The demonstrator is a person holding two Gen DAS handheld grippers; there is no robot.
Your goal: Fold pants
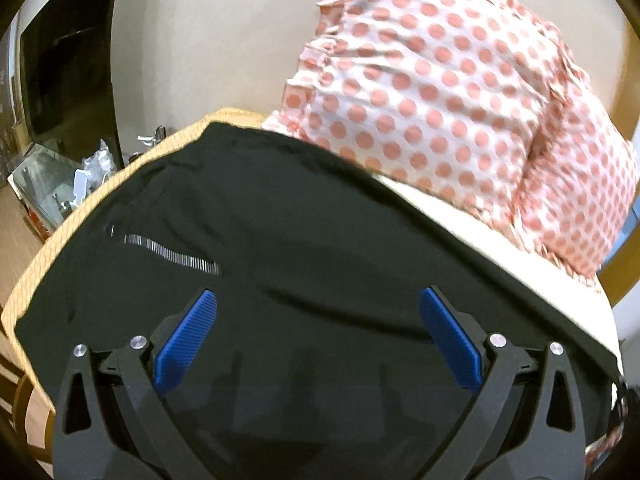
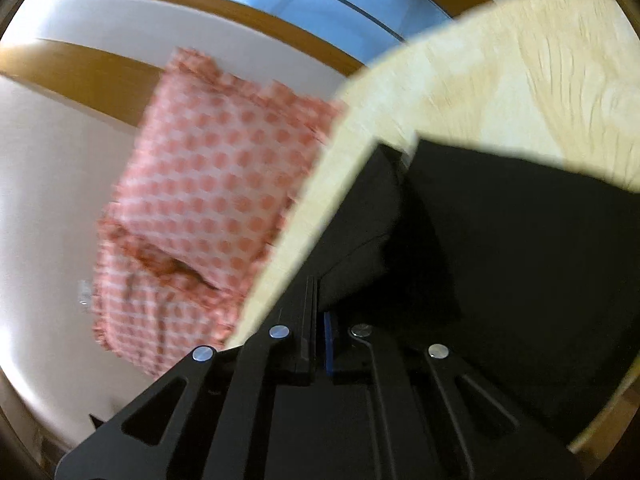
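Note:
The black pants (image 1: 304, 220) lie spread over a pale wooden table (image 1: 500, 248), with a silver zip line at the left. My left gripper (image 1: 318, 300) is open, its blue pads (image 1: 188, 340) wide apart just above the cloth, holding nothing. In the right wrist view the pants (image 2: 520, 240) lie on the table (image 2: 500, 80), with a fold of cloth raised near the table's edge. My right gripper (image 2: 320, 300) is shut on that fold of the pants; the fingertips are mostly hidden by cloth.
A pink polka-dot cushion (image 1: 452, 92) sits beyond the table's far edge, and also shows in the right wrist view (image 2: 208, 208). A dark screen (image 1: 60, 72) and a glass stand with clutter (image 1: 68, 184) are at the left. Wooden-framed windows (image 2: 280, 4) are behind.

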